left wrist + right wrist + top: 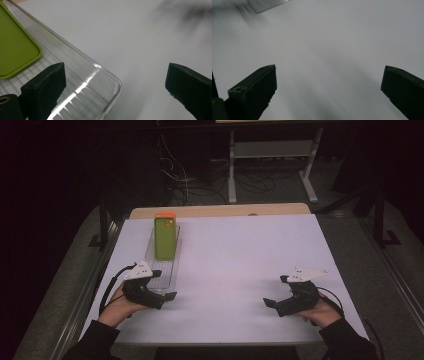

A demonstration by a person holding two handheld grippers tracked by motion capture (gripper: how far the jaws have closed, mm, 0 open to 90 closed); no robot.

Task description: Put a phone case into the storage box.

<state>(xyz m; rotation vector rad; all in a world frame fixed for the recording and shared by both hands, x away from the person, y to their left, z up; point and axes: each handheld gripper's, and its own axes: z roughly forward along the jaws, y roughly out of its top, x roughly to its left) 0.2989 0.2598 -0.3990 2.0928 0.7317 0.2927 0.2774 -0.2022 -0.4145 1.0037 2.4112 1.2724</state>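
Left hand-held gripper [115,85] jaws apart (nothing between) at clear tray [110,82] corner; green case [15,50] inside; right hand-held gripper [329,87] likewise apart.

A white table [240,270] is seen; a clear ribbed tray [172,270] is laid directly on its left side.

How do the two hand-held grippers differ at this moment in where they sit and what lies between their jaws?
The left hand-held gripper sits at the near end of the clear tray, one jaw over its ribbed floor and the tray's corner between the jaws. The right hand-held gripper sits apart from the tray, with bare white table between its jaws. Both stand open, holding nothing, tips pointing inward.
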